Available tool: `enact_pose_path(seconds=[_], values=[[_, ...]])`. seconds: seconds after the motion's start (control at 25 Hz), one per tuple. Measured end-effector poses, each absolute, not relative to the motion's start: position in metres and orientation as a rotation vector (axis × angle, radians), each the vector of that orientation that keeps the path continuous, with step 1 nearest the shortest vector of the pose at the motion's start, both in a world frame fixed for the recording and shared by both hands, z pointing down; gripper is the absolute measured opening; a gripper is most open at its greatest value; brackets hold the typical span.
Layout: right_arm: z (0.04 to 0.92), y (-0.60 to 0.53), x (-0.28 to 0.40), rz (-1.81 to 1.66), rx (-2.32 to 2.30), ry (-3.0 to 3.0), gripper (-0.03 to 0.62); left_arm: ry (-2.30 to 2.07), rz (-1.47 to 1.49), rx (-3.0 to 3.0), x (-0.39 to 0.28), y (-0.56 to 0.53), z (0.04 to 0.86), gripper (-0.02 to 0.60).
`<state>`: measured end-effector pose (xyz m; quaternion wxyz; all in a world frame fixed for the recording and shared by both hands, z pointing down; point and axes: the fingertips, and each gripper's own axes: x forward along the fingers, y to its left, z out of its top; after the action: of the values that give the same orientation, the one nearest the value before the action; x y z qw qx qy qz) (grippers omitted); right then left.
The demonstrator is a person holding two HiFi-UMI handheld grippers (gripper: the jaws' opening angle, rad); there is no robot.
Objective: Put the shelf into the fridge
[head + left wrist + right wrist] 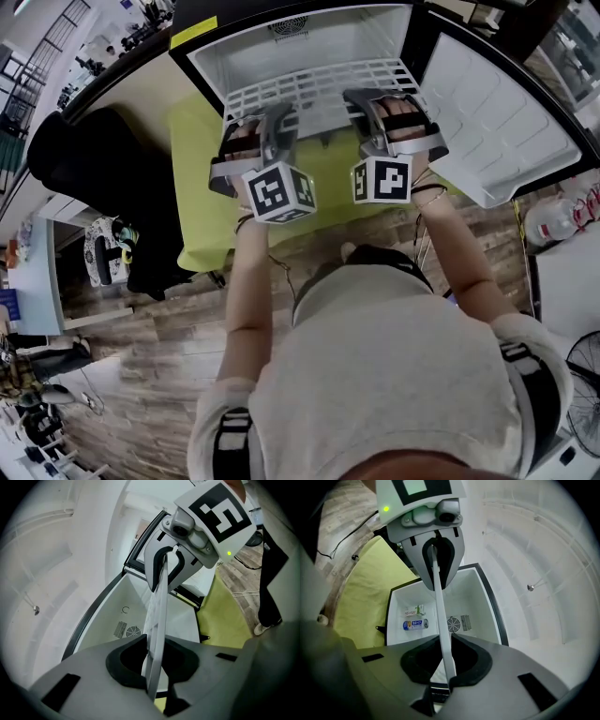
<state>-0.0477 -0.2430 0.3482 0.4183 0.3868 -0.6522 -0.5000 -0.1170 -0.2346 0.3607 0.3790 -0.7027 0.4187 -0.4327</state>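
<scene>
While our left claw (265,131) and right claw (380,117) each clamp the near edge of the shelf (309,89), we judge it light, stiff, slippery; spaced grips should hold it level.

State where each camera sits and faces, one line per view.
Head view: on the person's head, facing steeply down at fridge, shelf, forearms, left gripper, right gripper.
Left gripper view: on the left gripper, along its jaws clamping the shelf, toward the right gripper.
Right gripper view: on the right gripper, likewise, toward the left gripper.
Shared: shelf, fridge interior.
</scene>
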Motion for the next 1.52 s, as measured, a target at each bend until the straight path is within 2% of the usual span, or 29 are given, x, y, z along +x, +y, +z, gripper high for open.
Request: enact_pose_path(seconds=[1.52], values=[[0.360, -0.261, -0.048, -1.232, 0.959, -1.692, 0.049, 1.097, -1.183, -1.774, -0.116, -0.249, 0.366, 0.072]])
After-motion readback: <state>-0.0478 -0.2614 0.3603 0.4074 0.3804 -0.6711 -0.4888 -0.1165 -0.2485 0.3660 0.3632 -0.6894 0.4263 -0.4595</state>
